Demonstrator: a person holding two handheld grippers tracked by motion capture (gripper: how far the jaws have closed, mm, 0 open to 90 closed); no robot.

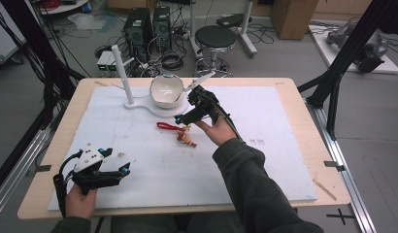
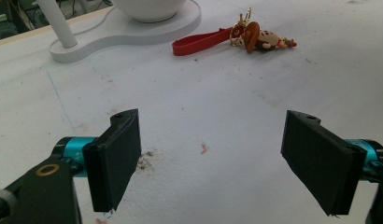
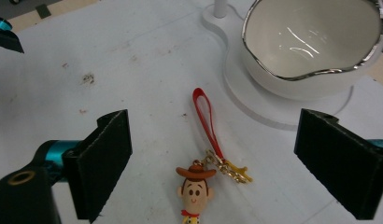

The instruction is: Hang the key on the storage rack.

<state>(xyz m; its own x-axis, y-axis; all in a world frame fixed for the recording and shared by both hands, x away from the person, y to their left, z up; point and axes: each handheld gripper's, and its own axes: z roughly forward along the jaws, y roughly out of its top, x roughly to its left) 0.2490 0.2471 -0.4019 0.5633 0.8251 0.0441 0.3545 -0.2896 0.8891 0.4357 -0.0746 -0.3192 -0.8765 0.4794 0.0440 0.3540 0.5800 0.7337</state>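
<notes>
A keychain with a small cowboy figure (image 1: 186,138) (image 3: 195,186) (image 2: 259,38) and a red strap (image 1: 168,126) (image 3: 206,114) (image 2: 199,42) lies on the white mat (image 1: 265,145) near the table's middle. Just behind it a white bowl (image 1: 166,91) (image 3: 311,42) with a silver rim rests on a flat white stand (image 1: 139,104) (image 2: 129,32). My right gripper (image 1: 186,104) (image 3: 213,140) hovers over the keychain, open, with the strap and figure lying between its jaws, untouched. My left gripper (image 1: 117,160) (image 2: 217,163) stays low at the front left, open with nothing between its jaws.
A thin white post (image 1: 122,73) (image 2: 54,21) rises from the stand's left end. The mat covers most of the wooden table (image 1: 304,111). Beyond the far edge stand a black stool (image 1: 215,39) and computer towers (image 1: 148,26) amid cables.
</notes>
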